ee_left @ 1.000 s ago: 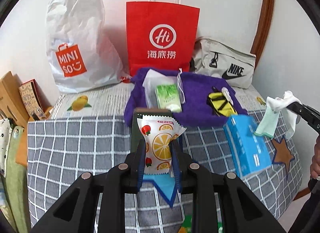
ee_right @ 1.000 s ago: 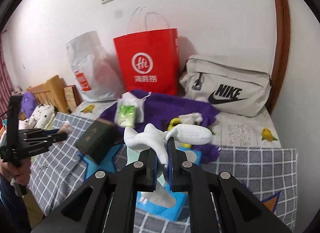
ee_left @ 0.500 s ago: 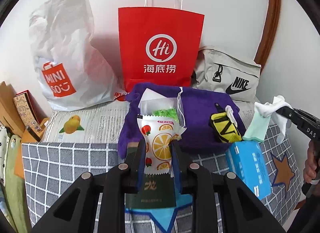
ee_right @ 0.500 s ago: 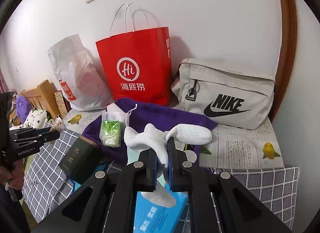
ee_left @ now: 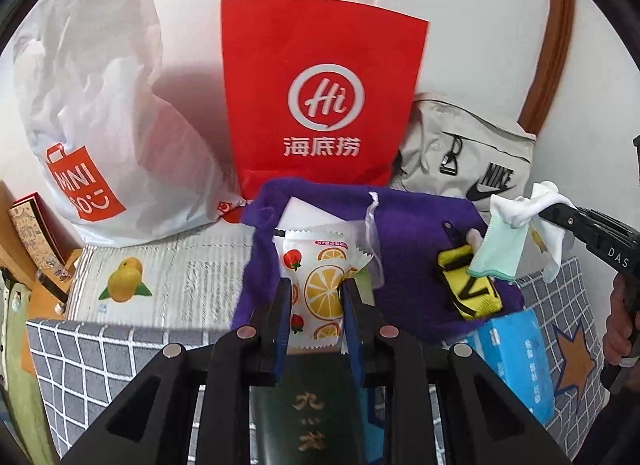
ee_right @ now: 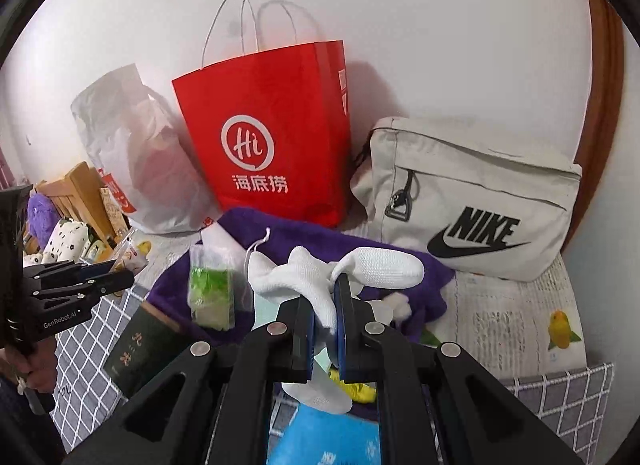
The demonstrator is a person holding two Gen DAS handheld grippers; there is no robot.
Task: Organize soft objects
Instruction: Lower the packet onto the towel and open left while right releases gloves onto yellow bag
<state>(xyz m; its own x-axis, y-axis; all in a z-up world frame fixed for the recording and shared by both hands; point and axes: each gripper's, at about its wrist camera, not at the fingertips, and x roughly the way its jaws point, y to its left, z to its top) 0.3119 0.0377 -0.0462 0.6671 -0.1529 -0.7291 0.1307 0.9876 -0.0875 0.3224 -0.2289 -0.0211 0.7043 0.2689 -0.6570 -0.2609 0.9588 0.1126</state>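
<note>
My left gripper (ee_left: 315, 285) is shut on a white snack packet (ee_left: 318, 285) printed with orange slices and strawberries, held over the purple cloth (ee_left: 408, 233). My right gripper (ee_right: 324, 297) is shut on a bundle of white socks (ee_right: 352, 269) with a mint-green sock hanging from it (ee_left: 498, 253). A red paper bag (ee_left: 320, 97) stands open-topped against the wall, a white plastic bag (ee_left: 100, 125) to its left, a grey Nike bag (ee_right: 472, 201) to its right. The right gripper (ee_left: 560, 217) appears at the right edge of the left wrist view.
On the purple cloth lie a clear pouch with a green packet (ee_right: 210, 293) and a yellow-black item (ee_left: 468, 285). A dark green box (ee_left: 308, 413) and a blue tissue pack (ee_left: 520, 353) rest on the grey checked blanket (ee_left: 100, 353). Wooden furniture (ee_left: 24, 233) stands left.
Both grippers have moved forward toward the bags at the wall, carrying the snack packet and the socks. The red bag and Nike bag loom larger; the dark green box now lies beneath the left gripper.
</note>
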